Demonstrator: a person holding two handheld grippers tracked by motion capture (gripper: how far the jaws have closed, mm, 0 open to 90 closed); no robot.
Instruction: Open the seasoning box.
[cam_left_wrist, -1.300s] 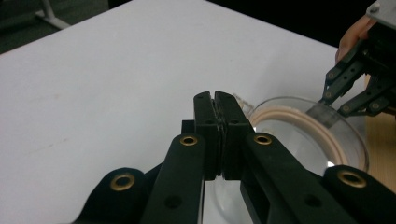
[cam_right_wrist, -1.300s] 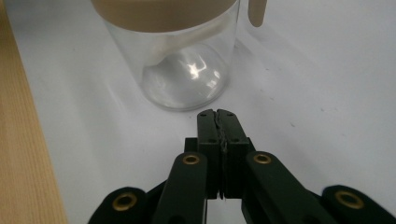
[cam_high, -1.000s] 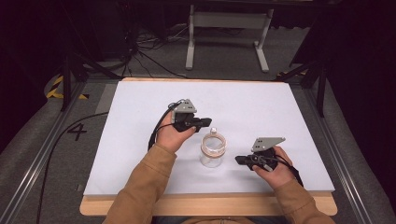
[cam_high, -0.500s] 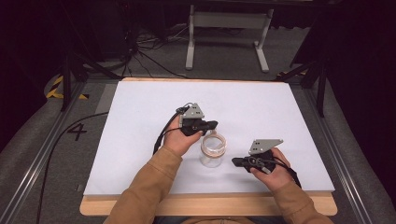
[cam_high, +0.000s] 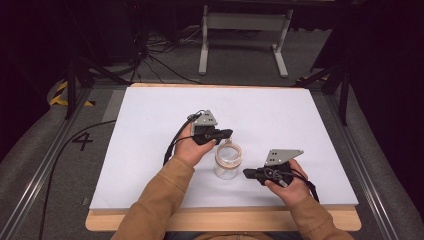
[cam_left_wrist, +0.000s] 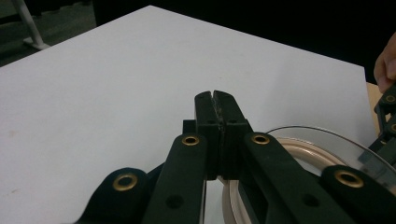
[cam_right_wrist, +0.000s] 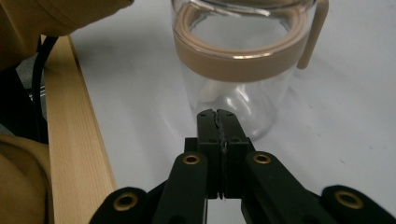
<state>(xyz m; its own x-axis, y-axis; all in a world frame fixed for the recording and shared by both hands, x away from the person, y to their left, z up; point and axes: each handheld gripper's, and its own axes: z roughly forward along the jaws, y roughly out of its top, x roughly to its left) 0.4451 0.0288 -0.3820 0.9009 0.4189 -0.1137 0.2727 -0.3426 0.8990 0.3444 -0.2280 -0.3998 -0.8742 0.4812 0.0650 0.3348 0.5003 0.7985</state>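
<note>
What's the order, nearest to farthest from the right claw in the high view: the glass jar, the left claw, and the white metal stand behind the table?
1. Glass jar: just to the left of the right claw, on the white table.
2. Left claw: beyond the jar, over its far rim.
3. White metal stand: on the floor past the table's far edge.

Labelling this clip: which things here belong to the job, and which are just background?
In the job:
- glass jar with beige rim
- left tool, shut
- right tool, shut

Background:
- white table
- metal stand on the floor
- floor cables
</note>
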